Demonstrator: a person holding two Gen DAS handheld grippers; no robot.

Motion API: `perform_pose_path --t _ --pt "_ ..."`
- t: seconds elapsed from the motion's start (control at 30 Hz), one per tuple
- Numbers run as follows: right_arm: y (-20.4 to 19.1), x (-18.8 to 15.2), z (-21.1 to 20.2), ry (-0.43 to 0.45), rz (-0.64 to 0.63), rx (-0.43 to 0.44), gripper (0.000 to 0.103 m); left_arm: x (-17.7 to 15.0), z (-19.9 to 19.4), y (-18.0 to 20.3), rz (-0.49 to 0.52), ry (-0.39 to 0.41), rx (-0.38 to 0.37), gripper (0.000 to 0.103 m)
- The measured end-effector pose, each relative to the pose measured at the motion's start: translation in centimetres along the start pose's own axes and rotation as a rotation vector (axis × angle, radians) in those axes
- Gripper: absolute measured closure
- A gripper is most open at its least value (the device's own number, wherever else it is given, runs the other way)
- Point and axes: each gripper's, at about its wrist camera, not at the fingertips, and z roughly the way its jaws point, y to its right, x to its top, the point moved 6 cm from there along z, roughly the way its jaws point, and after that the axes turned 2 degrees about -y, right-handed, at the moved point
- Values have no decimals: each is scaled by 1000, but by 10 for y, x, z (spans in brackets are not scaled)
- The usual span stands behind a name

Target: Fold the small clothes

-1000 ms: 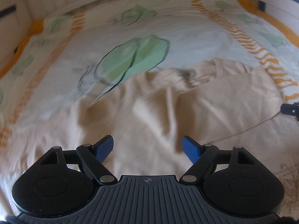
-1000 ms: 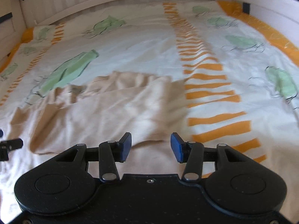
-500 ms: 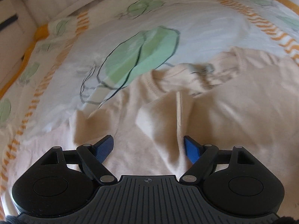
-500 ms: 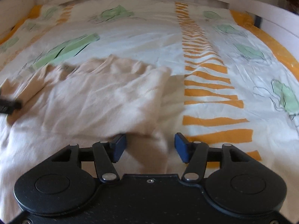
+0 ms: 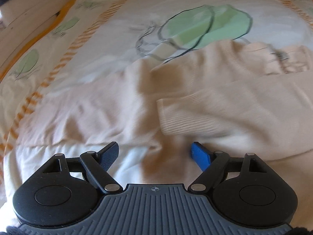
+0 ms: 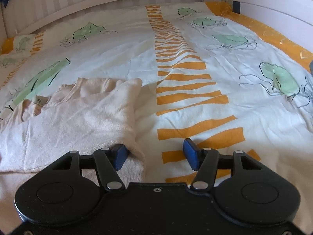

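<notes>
A cream knit sweater [image 6: 78, 117] lies on a bed cover [image 6: 225, 107] printed with green leaf shapes and orange stripes; all positions below are given relative to the sweater. As judged from its present lie, the fold is partly made: in the left wrist view a sleeve with a ribbed cuff [image 5: 176, 115] already rests across the body of the sweater [image 5: 225, 101], and in the right wrist view the right-hand side appears turned in, ending in a rounded edge beside the orange stripe band [image 6: 185, 98]. The neckline with its small label [image 6: 40, 100] is at the far end, toward the headboard [image 6: 117, 2]. Still to do, by this reading, are the lengthwise fold that brings the near hem up toward the neckline, and any smoothing of the creased left part. The left gripper [image 5: 155, 154] hangs over the near part of the sweater just short of the cuff, its jaws spread wide with loose cloth below them and nothing pinched. The right gripper [image 6: 153, 154] stands at the sweater's near right corner; its jaws have just been opening and are released, one blue pad [image 6: 119, 155] lying against the folded edge and the other over bare cover, so the corner lies between them ungripped.
</notes>
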Motion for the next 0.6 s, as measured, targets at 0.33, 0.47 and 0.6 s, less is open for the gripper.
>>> perform_pose_path --t 0.33,0.47,0.6 --pt "4 -3 -7 -3 10 -15 38 11 -1 -12 -36 -8 -13 22" --pt "3 -3 -4 4 -6 -29 38 28 9 4 33 23 20 23" --pt "9 -3 -4 3 29 -17 37 50 3 12 23 61 -14 22"
